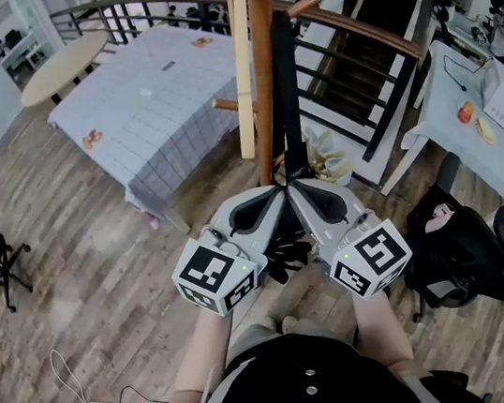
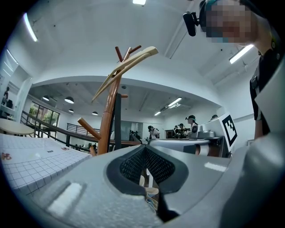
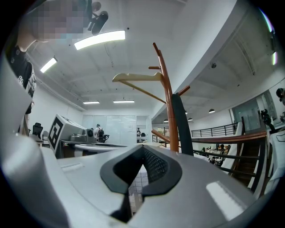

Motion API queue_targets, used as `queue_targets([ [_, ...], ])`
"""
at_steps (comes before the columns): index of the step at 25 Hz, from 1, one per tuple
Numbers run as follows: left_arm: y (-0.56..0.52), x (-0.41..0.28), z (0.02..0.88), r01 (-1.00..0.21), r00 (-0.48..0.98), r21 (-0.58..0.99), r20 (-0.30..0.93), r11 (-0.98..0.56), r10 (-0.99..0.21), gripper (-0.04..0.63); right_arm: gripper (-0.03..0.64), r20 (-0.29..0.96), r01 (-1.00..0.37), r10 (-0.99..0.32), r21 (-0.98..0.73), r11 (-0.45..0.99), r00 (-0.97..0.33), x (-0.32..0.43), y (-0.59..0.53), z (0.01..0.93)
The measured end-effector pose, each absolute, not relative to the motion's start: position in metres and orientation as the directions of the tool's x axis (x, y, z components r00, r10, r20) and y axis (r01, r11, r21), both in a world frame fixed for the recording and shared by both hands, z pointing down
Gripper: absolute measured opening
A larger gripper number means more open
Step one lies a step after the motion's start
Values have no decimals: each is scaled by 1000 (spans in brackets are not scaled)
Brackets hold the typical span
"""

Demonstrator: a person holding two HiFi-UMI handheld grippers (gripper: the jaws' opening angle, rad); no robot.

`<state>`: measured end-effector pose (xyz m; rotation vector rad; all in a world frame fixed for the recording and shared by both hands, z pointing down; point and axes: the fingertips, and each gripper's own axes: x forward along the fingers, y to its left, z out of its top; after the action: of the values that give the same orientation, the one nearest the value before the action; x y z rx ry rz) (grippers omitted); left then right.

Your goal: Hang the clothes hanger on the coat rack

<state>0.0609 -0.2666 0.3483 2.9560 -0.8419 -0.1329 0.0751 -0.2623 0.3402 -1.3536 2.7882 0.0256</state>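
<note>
The brown wooden coat rack (image 1: 266, 70) stands straight ahead of me. A pale wooden clothes hanger (image 1: 245, 64) sits up among its top pegs, apart from both grippers. It shows tilted in the left gripper view, hanger (image 2: 129, 67) on rack (image 2: 107, 120), and from the other side in the right gripper view, hanger (image 3: 136, 78) on rack (image 3: 168, 111). A dark strap (image 3: 180, 127) hangs down the pole. My left gripper (image 1: 279, 187) and right gripper (image 1: 293, 184) are held side by side just short of the pole, both shut and holding nothing.
A long table with a checked cloth (image 1: 155, 97) stands at the back left. A stair railing (image 1: 369, 44) runs behind the rack at the right. A black office chair (image 1: 459, 248) and a white desk (image 1: 467, 124) stand at the right; a cable lies on the wooden floor (image 1: 82, 384).
</note>
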Motion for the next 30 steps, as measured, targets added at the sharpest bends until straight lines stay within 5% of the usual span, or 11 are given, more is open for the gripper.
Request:
queue_targets([
  [30,-270,55,349,-553,829,74,-56,-830,-557,2,0,2,-793,-793,-10,609,-610,89,-275,350],
])
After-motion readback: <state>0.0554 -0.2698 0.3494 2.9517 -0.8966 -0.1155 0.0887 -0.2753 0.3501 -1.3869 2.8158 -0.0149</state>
